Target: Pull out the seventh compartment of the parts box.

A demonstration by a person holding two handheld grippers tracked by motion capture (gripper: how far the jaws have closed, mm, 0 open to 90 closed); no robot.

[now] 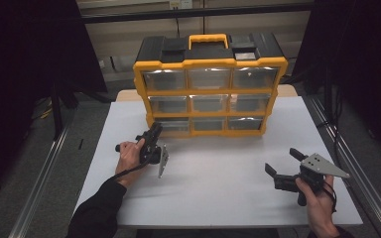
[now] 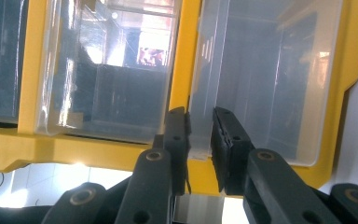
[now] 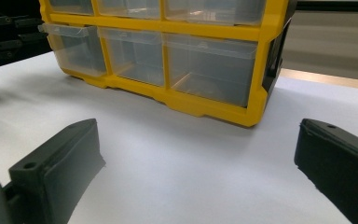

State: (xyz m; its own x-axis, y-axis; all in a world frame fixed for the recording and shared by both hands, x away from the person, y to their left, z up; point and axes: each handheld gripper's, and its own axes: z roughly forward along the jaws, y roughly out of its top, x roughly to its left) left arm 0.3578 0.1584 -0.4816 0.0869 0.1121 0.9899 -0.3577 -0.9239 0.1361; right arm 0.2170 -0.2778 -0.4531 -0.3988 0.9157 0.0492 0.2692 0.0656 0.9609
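A yellow and black drawer cabinet (image 1: 209, 91) with clear drawers stands at the back of the white table (image 1: 218, 183). My left gripper (image 1: 155, 130) is at the cabinet's bottom-left drawer (image 1: 172, 125). In the left gripper view the jaws (image 2: 199, 121) are shut on the thin clear front lip of that drawer (image 2: 261, 79). In the right gripper view this drawer (image 3: 72, 49) sticks out slightly from its row, with the left gripper (image 3: 0, 39) beside it. My right gripper (image 1: 281, 159) hovers over the table's right front, open and holding nothing (image 3: 198, 128).
The cabinet's yellow carry handle (image 1: 208, 38) is on top. A grey three-cornered plate (image 1: 162, 161) hangs off the left gripper. Bare table lies between the two hands. Metal rails (image 1: 342, 153) run along the table's sides, with dark curtains beyond.
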